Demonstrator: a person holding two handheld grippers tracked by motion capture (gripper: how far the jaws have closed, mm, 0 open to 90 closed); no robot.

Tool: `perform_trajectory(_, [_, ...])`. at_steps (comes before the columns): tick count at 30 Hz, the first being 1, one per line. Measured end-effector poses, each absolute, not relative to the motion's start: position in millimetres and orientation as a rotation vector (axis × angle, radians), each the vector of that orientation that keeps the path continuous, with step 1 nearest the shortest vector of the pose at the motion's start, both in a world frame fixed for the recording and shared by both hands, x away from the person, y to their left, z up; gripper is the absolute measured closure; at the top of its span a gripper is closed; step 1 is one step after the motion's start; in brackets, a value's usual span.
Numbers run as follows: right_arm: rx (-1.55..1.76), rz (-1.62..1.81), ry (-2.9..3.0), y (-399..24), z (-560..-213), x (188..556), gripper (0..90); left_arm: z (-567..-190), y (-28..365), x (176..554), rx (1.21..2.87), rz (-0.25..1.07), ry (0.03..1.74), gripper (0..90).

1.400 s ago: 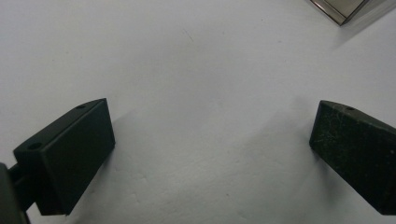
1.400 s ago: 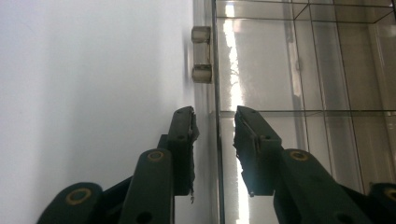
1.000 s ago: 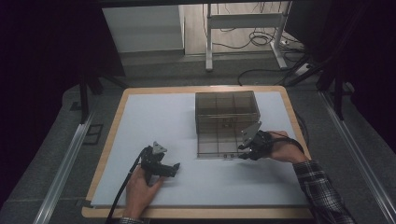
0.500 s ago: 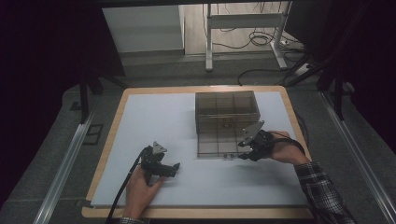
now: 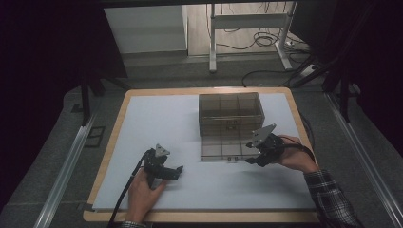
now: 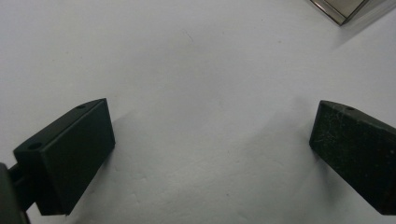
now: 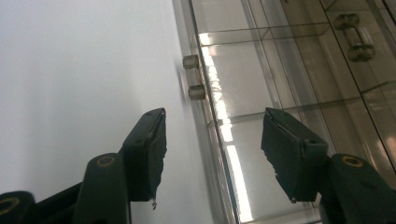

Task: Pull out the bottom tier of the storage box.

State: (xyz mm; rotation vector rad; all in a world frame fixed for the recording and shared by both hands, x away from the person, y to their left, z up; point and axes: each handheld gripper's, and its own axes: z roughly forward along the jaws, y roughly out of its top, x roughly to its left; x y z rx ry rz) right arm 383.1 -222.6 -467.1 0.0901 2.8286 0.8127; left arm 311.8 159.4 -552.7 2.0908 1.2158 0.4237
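A white mat (image 5: 199, 142) covers a wooden-edged table (image 5: 114, 128), set on a grey floor (image 5: 57, 142) with metal rails (image 5: 64, 175) along both sides. Beyond the table: a pale panel (image 5: 145, 31), a desk frame (image 5: 247, 21) and loose cables (image 5: 266, 40) on a lit patch of floor; the rest of the room is dark.

A clear box (image 5: 230, 111) with inner dividers stands on the mat right of centre, its lid (image 5: 223, 146) folded down flat toward the person. Two small knobs (image 7: 194, 77) sit on the lid's edge.

The left gripper (image 5: 177, 170) rests low on the mat at the near left, held by the left hand (image 5: 142, 190); its jaws are spread wide over bare mat, with a corner of the lid (image 6: 338, 9) at the top of its view.

The right gripper (image 5: 251, 159), in the right hand (image 5: 294, 156) with a plaid sleeve (image 5: 330, 194), is at the lid's near right corner. Its jaws are spread, straddling the lid's edge (image 7: 217, 140), one over the mat, one over the clear panel; contact cannot be told.
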Motion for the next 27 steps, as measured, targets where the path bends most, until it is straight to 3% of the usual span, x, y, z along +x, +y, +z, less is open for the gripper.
perform_trajectory(21, [0.292, 0.93, 2.73, -241.0, -482.2, 360.3, 25.9, -552.4, 159.7, 311.7, 2.098, 0.424, 1.215, 0.0])
perform_trajectory(27, [0.323, 0.97, 2.721, -244.0, -486.9, 354.9, 16.4, -552.4, 159.7, 311.7, 2.097, 0.424, 1.215, 0.0])
